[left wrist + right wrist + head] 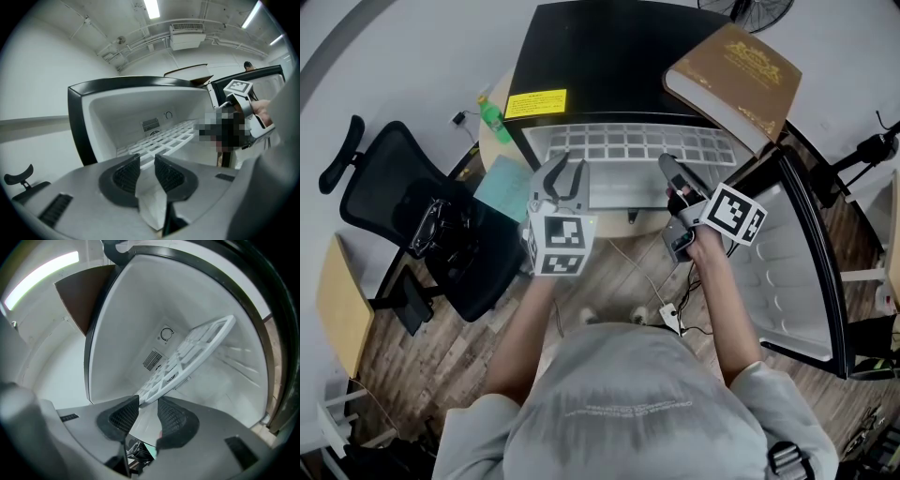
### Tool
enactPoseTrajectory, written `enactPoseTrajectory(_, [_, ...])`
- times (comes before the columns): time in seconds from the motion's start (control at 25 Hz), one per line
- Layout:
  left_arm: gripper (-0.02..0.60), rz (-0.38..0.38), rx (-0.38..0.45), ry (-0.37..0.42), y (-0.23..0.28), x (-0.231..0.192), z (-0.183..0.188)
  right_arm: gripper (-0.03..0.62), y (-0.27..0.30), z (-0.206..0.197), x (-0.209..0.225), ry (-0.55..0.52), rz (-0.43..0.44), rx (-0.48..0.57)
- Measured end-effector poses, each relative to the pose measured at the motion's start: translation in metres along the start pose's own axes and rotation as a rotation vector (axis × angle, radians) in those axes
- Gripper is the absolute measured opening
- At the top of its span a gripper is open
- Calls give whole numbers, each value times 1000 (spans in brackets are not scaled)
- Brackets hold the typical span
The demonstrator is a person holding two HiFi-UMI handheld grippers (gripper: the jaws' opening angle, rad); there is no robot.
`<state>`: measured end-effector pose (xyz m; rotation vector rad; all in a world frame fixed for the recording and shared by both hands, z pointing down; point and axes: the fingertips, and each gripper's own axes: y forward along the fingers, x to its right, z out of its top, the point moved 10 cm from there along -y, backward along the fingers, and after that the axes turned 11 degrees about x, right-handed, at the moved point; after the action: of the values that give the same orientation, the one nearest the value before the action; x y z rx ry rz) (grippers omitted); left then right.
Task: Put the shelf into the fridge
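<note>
Shelf (628, 145) is roughly halfway into the open fridge (600, 56), with its back part inside and its front edge sticking out. Left gripper (565, 173) and right gripper (673, 173) are each pinching that edge near a corner. I'd keep both sides level and push evenly so it rides the side ledges (239, 355). Otherwise it'll probably skew and jam.

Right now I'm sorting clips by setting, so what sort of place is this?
Probably an office or lab workroom rather than a kitchen. A black office chair stands on wood-look flooring beside the mini fridge, and bare ceiling ducting runs overhead with strip lights.
</note>
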<state>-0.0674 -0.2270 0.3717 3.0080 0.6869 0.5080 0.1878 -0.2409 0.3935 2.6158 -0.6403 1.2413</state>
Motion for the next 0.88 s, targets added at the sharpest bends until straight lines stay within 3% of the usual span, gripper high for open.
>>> enactPoseTrajectory(0.88, [87,54,-29,-50,15,-2,2,126,26,7,5,24,-12,24])
